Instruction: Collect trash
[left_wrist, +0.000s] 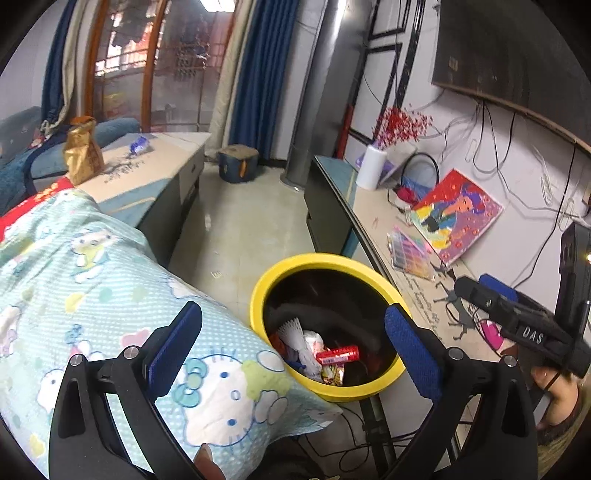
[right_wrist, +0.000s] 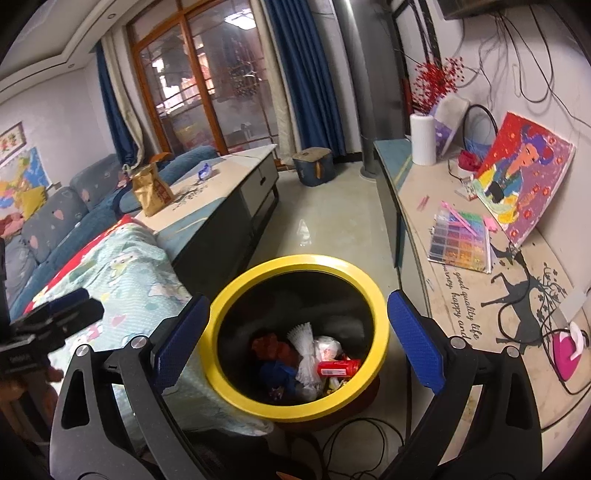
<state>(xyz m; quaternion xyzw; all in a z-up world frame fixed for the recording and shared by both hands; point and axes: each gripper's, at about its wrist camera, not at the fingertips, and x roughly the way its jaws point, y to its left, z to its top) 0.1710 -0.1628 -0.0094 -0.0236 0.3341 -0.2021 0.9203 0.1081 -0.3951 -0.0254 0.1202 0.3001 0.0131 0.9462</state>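
A black bin with a yellow rim (left_wrist: 364, 267) stands on the floor right below both grippers. In it lie a red tube (left_wrist: 338, 354), a white shuttlecock (left_wrist: 293, 330) and several wrappers. My left gripper (left_wrist: 292, 309) hangs over the bin, open wide with nothing between its blue pads. My right gripper (right_wrist: 299, 297) is also above the yellow rim (right_wrist: 295, 260), open wide and empty; the red tube (right_wrist: 338, 367) lies beneath it. On the coffee table stand a gold paper bag (left_wrist: 83, 151) (right_wrist: 151, 188) and a blue-and-white wrapper (left_wrist: 140, 144) (right_wrist: 205, 170).
A cartoon-print blanket (left_wrist: 92, 280) presses against the bin's left side. The low coffee table (right_wrist: 236, 184) is behind it, with a sofa (right_wrist: 55, 221) further left. A long console (right_wrist: 417, 221) on the right carries a bead box, a painting and a paper roll. Cables (right_wrist: 354, 435) lie on the floor.
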